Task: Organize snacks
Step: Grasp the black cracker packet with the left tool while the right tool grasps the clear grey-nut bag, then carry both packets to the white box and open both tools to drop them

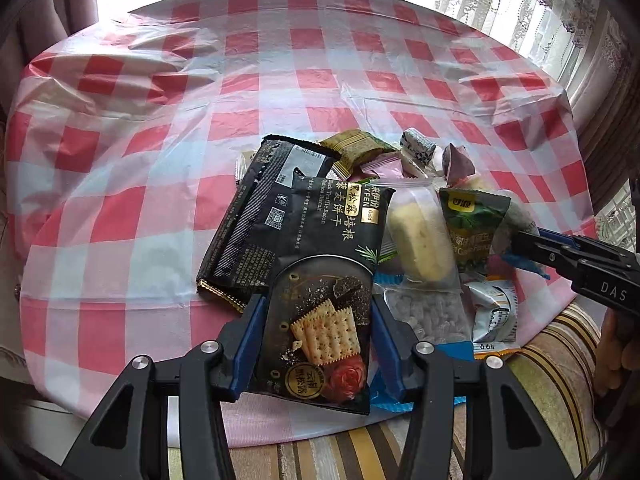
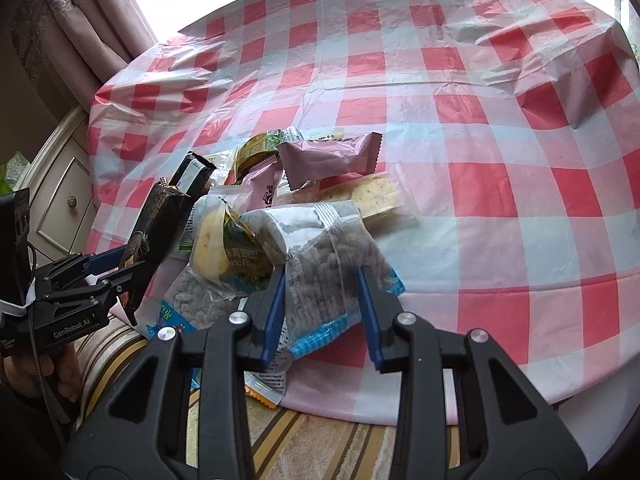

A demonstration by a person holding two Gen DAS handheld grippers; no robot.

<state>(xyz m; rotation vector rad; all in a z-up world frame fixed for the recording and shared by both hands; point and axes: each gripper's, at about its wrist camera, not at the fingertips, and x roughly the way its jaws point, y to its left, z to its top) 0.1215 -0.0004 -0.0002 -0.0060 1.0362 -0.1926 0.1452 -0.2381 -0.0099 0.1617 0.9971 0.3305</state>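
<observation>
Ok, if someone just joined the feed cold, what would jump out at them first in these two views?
Probably the left gripper clamped on a black cracker packet, lifted at the near edge of the snack pile. Next, the right gripper pinching a clear bag of dark pieces on the same heap. Behind both, the red-and-white checked tablecloth fills the rest of the table.

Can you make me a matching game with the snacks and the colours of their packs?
Things:
1. cracker pack
2. pea pack
3. wafer pack
4. clear bag

Colours or states:
A. pink
B. black, in the left gripper
C. see-through, in the right gripper
D. green

Pairs: 1-B, 2-D, 3-A, 4-C
</observation>
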